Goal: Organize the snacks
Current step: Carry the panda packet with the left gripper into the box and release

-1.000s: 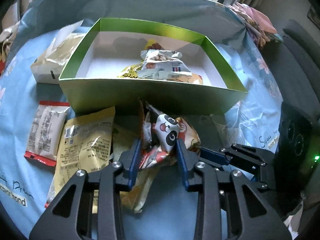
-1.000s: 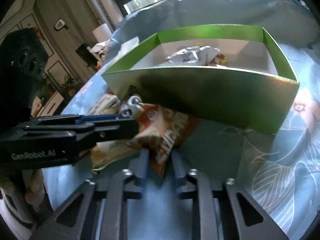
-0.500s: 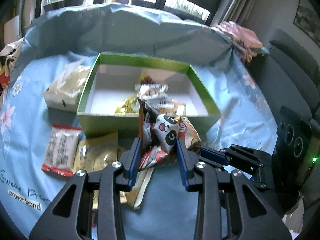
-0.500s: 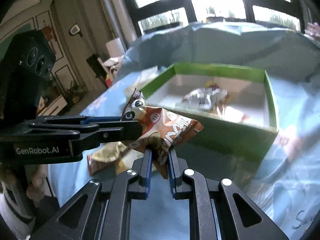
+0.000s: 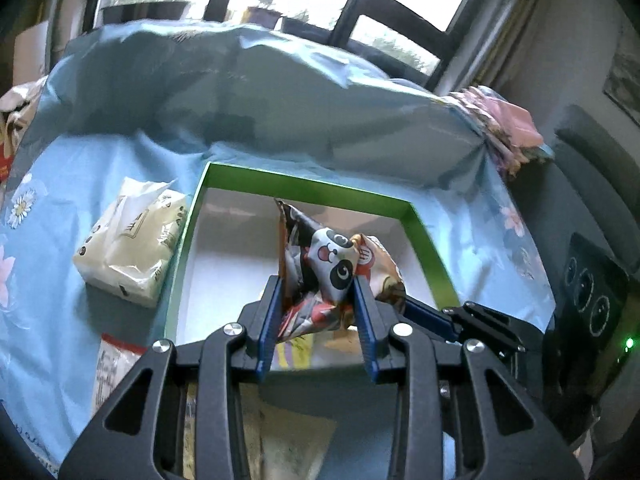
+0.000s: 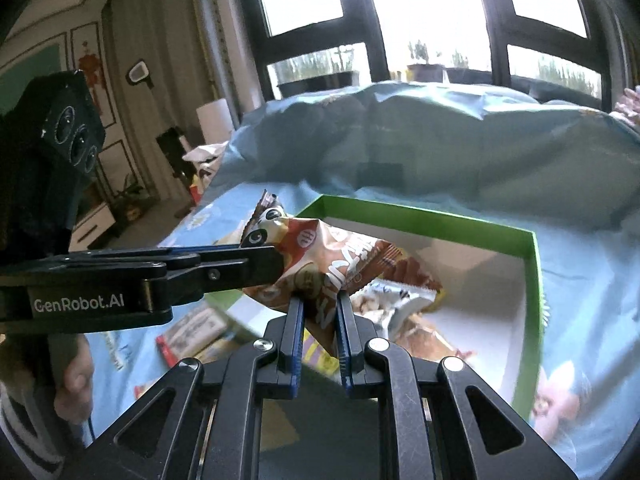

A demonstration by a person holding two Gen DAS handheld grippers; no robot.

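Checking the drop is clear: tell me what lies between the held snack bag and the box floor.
In the right wrist view, a white snack packet lies in the green box, under the panda snack bag.

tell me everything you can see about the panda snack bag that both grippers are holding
The panda snack bag is a crinkled, glossy foil-like pouch, orange-brown with a cartoon panda face and white lettering. It is lifted in the air above the open green box, tilted, one sealed corner pointing up. The left gripper pinches its panda end and the right gripper clamps the lettered end; nothing else visibly touches it. Other wrapped snacks lie in the box below.
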